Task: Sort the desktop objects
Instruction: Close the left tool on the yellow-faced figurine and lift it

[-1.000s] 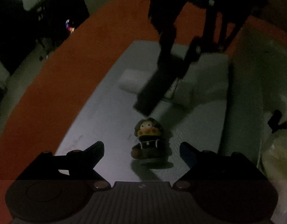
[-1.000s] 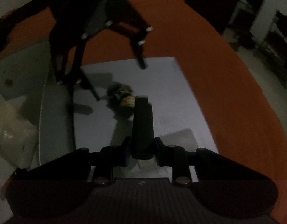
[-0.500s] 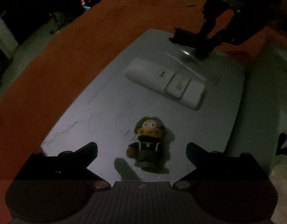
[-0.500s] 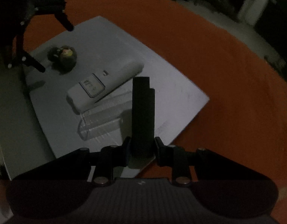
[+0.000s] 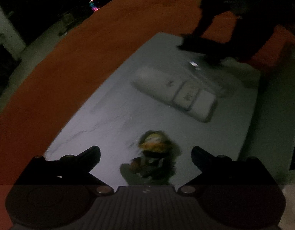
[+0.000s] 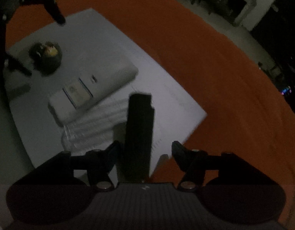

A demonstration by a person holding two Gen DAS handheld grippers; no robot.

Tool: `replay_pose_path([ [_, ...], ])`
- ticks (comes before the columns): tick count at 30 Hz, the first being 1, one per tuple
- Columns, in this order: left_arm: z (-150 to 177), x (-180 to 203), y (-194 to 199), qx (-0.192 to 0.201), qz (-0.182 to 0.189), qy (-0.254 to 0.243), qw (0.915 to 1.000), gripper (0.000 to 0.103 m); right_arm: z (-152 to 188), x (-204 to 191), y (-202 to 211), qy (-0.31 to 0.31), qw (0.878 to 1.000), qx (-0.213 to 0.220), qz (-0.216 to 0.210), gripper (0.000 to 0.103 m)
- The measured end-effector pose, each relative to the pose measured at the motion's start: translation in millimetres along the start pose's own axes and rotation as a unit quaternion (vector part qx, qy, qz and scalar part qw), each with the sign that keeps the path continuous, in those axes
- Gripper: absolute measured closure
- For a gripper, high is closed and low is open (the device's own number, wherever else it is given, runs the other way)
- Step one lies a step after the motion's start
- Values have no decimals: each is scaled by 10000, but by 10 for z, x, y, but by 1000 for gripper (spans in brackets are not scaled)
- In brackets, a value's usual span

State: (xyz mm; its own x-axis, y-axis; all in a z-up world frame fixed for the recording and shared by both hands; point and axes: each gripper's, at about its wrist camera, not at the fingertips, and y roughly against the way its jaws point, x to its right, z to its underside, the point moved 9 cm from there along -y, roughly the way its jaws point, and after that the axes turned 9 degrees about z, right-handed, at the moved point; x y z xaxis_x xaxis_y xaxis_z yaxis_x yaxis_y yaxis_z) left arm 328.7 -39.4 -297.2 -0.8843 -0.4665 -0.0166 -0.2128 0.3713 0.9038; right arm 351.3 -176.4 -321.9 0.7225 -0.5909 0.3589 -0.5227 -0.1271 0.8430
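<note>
Between the parting fingers of the right gripper: a black stick-shaped object, straight and flat-ended, kind not identifiable in this dim light, lying across the near corner of the grey mat. Jaws opening, pads clear of its sides on both flanks, so released rather than clamped. Probably rigid and light, judging by the straight hard outline; smooth dark sides, likely a little slippery; best taken across the narrow width near mid-length, so it cannot pivot. No marking legible on it. Just beside it to the left, a clear plastic case, thin-walled by the look, likely brittle and glossy, to be pinched gently along the long edges. Touching or overlapping that, a white bar-shaped device with a small bordered label panel and a tiny dark mark; print there, but too small and blurred to read. Likely dense and stiff, easy to grip across the short side. Farther off on the same mat, a small figurine with a yellowish face and dark body, lying between the spread fingers of the left gripper, which stands wide and grasps nothing, fingertips well clear of the toy. Looks small and light, lumpy in shape, possibly soft; safest hold around the torso. Under all of it, the orange tabletop. No brand readable anywhere.
</note>
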Motion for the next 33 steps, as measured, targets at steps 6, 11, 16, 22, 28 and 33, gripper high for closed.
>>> replay_pose_path([
  [6, -16, 92, 11, 127, -39, -532, 9985, 69, -62, -88, 83, -125, 9997, -49, -219, 74],
  [11, -15, -47, 44, 68, 153, -198, 9997, 69, 35, 55, 257, -418, 9989, -202, -119, 74],
  [16, 44, -32, -28, -234, -178, -482, 9984, 36, 47, 143, 335, -630, 9976, -273, -51, 74],
  [22, 41, -8, -44, -114, 274, -320, 9990, 62, 41, 36, 378, -613, 9972, -412, -125, 74],
  [28, 13, -31, 7, -139, 145, -297, 9994, 70, -11, -17, 509, -716, 9967, -336, -166, 74],
  [33, -110, -105, 50, -41, -331, -178, 9993, 70, -74, -91, 697, -734, 9967, -269, -200, 74],
])
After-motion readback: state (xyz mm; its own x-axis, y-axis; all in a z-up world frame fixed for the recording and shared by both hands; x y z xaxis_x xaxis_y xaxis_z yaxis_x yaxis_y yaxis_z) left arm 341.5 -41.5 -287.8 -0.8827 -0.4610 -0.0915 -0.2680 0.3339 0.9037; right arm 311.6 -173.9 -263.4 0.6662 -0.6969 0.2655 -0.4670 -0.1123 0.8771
